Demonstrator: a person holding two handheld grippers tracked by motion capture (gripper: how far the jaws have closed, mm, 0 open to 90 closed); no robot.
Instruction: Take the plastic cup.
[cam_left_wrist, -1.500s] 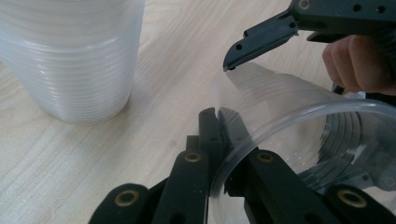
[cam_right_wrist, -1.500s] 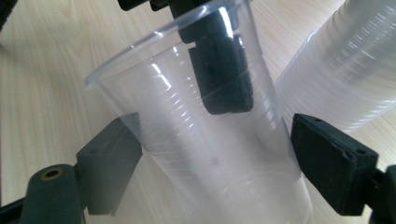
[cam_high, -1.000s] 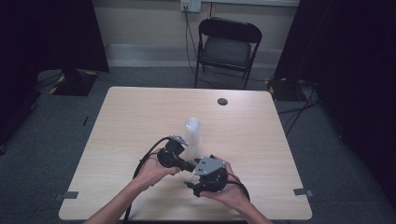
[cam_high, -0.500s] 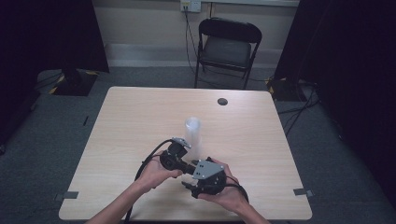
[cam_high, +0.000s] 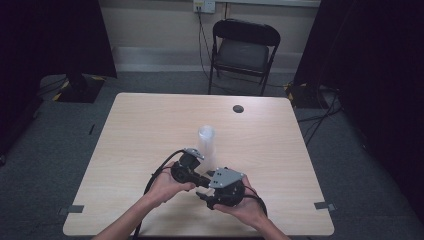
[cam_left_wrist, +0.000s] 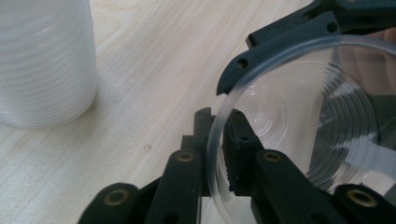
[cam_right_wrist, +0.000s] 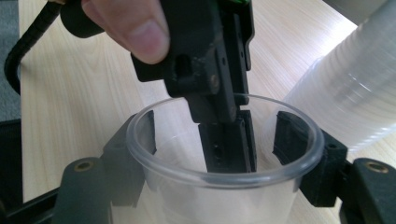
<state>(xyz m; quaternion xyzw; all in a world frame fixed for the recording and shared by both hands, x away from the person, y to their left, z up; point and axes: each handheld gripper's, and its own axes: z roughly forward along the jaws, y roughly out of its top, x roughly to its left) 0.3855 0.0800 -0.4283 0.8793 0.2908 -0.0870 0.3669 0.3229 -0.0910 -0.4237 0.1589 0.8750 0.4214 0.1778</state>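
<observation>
Grey carpet and a black folding chair (cam_high: 243, 52) lie beyond your pale wooden table (cam_high: 150, 125), which carries a small dark disc (cam_high: 238, 108) near its far edge and an upright stack of clear cups (cam_high: 205, 142) just ahead of your hands.

Since a second ago, your two hands have drawn slightly nearer to you and closer together; the stack has not moved.

Your left gripper (cam_left_wrist: 218, 140) is pinching the rim of a single clear cup (cam_right_wrist: 224, 158), one jaw outside the wall and one inside, clenched on the thin plastic. Your right gripper (cam_right_wrist: 219, 149) cradles the same cup from outside, a jaw on each side of its wall; the plastic looks undeformed, and you cannot tell from these pictures whether those jaws actually press on it. The cup sits between the two tools, just beside the stack.

From the high view, the cup itself is too clear and too small to make out between the grippers, and your forearms are cut off at the bottom edge. The stack's top is cropped in both gripper views.
</observation>
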